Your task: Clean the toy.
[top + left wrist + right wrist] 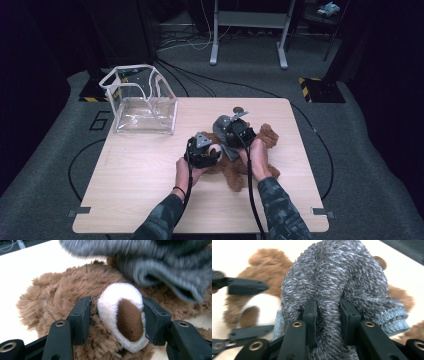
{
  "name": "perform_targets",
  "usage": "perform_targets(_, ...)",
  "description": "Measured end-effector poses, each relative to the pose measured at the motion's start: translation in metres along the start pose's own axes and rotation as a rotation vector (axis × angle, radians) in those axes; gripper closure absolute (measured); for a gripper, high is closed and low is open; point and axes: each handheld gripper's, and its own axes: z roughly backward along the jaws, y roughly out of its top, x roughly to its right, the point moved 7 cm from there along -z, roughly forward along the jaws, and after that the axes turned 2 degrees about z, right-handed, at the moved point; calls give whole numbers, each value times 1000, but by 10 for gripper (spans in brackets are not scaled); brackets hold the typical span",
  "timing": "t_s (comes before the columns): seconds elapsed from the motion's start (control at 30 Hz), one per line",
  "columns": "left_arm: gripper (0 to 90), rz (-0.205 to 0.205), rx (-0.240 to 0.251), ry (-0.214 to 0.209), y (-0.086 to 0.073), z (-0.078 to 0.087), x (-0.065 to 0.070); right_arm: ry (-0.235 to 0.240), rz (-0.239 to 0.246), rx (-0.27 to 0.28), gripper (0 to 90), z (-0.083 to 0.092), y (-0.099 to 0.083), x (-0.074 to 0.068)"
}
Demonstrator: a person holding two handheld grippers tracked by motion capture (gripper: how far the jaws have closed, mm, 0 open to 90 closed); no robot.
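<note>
1. Where the light wooden desk [150,170] carries the work, one brown plush bear [235,167] lies on its right half, near the person's two hands.
2. One grey fuzzy sock [342,277] lies bunched over the bear.
3. There are two hand-held grippers, one in each hand.
4. The left hand-held gripper [117,322] has its two jaws set on either side of the bear's single white muzzle [120,315] with its brown nose. The right jaw lies against the muzzle's edge; a narrow gap shows beside the left jaw, so it is spread around the muzzle rather than squeezing it.
5. The right hand-held gripper [328,312] pinches a fold of the grey sock, the fabric squeezed between both pads and rising above them.
6. In the right gripper view, the left hand-held gripper's two jaws show at the left, around the muzzle.
7. One clear plastic box [145,107] stands at the desk's far left corner, well apart from the bear.
</note>
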Motion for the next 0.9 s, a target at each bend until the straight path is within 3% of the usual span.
perform_targets(0.07, 456, -10, -6, 5, -2, -1, 1, -19, 10, -8, 705, 1, -1, 9)
perform_targets(0.17, 458, 25, -10, -16, -4, -1, -1, -54, 6, -20, 706, 1, -4, 21)
perform_targets(0.27, 458, 22, -8, -12, -6, 0, 0, -112, -22, -42, 707, 5, -6, 34)
perform_targets(0.43, 457, 34, 5, -17, -8, 0, -1, -158, -41, -63, 706, 15, -13, 52)
perform_targets(0.5, 456, 34, 9, -18, -8, 1, -1, -171, -48, -35, 704, 21, -11, 55)
perform_targets(0.6, 455, 34, 11, -15, -8, 1, 0, -149, -46, 18, 703, 33, -2, 49)
perform_targets(0.73, 454, 31, 10, -9, -9, 1, 0, -67, 12, 82, 702, 45, 17, 15)
perform_targets(0.83, 454, 36, 17, -7, -8, 0, 0, -5, 72, 53, 701, 35, 22, -13)
perform_targets(0.9, 453, 30, 16, -3, -9, 0, 0, 9, 102, 28, 701, 20, 19, -25)
